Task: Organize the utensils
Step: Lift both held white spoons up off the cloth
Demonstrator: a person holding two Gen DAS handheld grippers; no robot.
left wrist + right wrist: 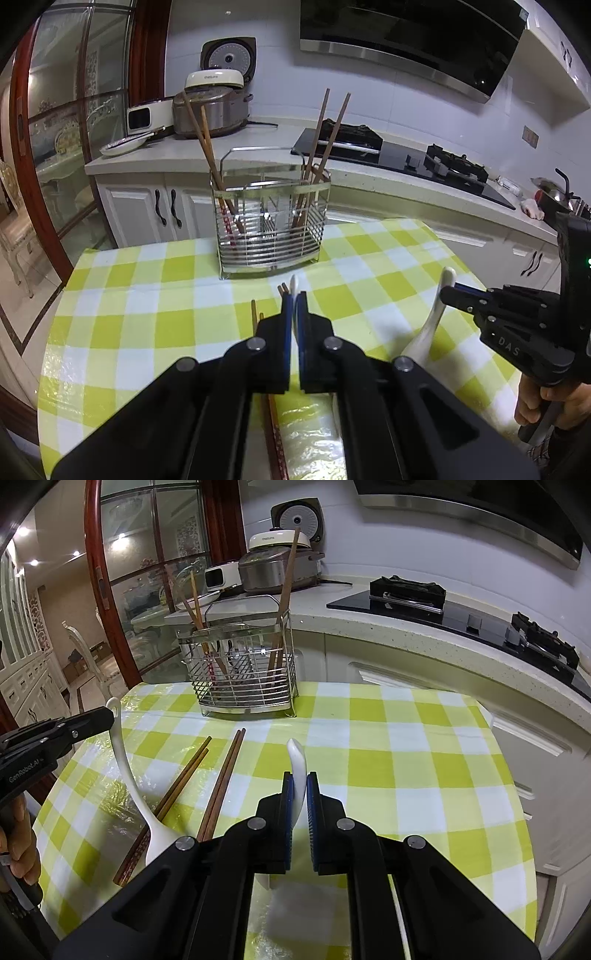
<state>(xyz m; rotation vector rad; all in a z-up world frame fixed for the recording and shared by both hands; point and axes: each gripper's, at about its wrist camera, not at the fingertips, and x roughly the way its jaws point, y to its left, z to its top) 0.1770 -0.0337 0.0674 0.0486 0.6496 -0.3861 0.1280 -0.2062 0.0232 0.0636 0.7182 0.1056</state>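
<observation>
From my left wrist, my own black linkage hides the bowl of the white ceramic spoon (294, 286); only its handle tip shows, clamped in my left gripper (294, 314). My right gripper (448, 291) grips a second white spoon (424, 332) at its handle.

From my right wrist, that spoon's (298, 766) bowl is cut off below my pinching pads. Brown wooden chopsticks (221, 782) lie on the green checked tablecloth (406, 760), before the wire utensil basket (243, 679).
</observation>
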